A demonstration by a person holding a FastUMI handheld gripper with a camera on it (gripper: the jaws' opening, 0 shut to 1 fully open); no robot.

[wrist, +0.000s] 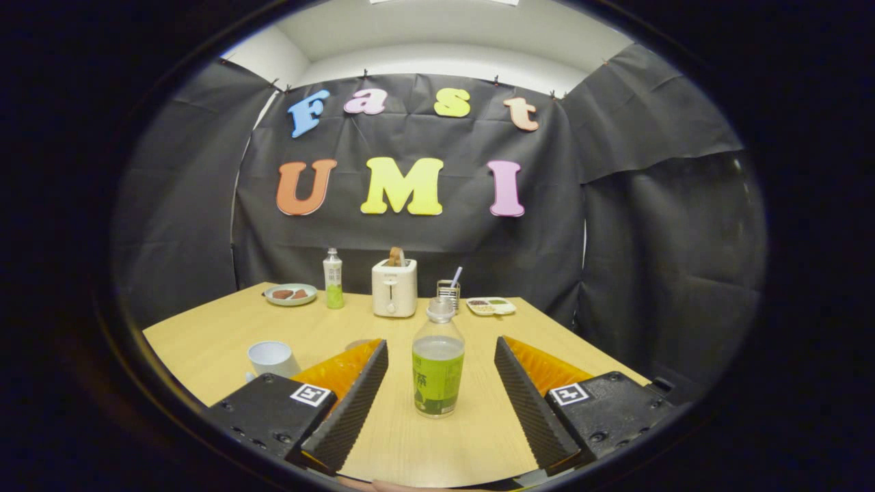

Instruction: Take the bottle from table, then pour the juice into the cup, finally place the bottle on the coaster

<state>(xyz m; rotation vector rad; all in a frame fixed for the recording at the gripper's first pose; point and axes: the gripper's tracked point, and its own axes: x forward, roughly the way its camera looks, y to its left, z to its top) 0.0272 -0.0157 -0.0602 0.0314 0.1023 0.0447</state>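
Counter (225, 324) stock as I logged it, left to right, clock bearings taken from the bottle.

- Cup (272, 358), pale, at 9 o'clock, just beyond the left finger, part of its base hidden behind that finger.
- Plate (290, 294) with dark pieces, 11 o'clock, far edge.
- Second bottle (333, 279), green liquid low in it, 11 o'clock, beside the plate.
- Round edge (357, 344), 10 o'clock, peeking over the left finger; possibly the coaster, I could not tell.
- Toaster (394, 288), something in its slot, 12 o'clock.
- Bottle (438, 365), the task's item: upright, green juice, labelled, standing between the two fingers, touching neither.
- Rack (448, 292) with a stick in it, 12 o'clock, partly hidden behind the bottle's cap.
- Small tray (491, 306), 1 o'clock, contents too small to name.
- Gripper (441, 355): held wide, fingers well clear either side, nothing grasped.

Risks, my judgement: an uneven close could let one finger nudge the bottle over; a grip on the smooth label might slip during the tilt. I could not see whether the cap was loosened, so the pour could fail.
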